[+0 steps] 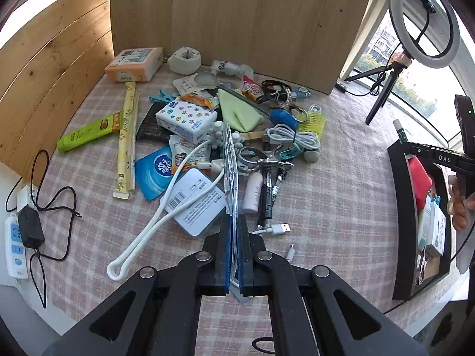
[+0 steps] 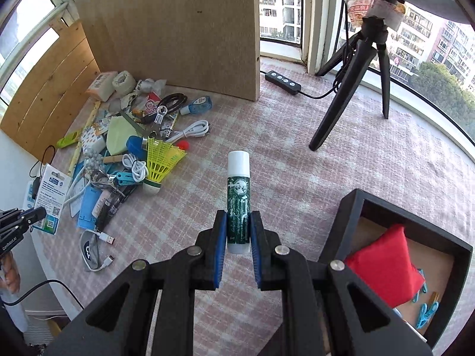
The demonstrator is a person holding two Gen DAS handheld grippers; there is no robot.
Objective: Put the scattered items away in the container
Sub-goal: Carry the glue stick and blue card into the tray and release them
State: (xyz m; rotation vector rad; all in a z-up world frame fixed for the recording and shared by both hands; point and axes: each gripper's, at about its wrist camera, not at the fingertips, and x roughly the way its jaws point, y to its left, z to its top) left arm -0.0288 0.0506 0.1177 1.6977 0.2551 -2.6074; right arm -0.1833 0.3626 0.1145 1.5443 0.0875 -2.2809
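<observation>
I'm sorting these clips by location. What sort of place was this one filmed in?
Probably a room in a high-rise flat, at a table by a bay window. Apartment blocks show beyond the glass, a pink checked tablecloth bears household clutter, and a white ring light on a black tripod stands near the window.

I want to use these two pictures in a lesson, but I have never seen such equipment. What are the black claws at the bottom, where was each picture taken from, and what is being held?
No robot: a person holds a black two-finger gripper in each hand, each with a camera looking along its fingers. In the left camera's picture, the left gripper is shut on a flat clear plastic packet, seen edge-on. In the right camera's picture, the right gripper is shut on a green stick with a white cap. On the pink checked tablecloth lies a pile of small items, among them a yellow shuttlecock and white cables. The black open box already holds a red pouch.
</observation>
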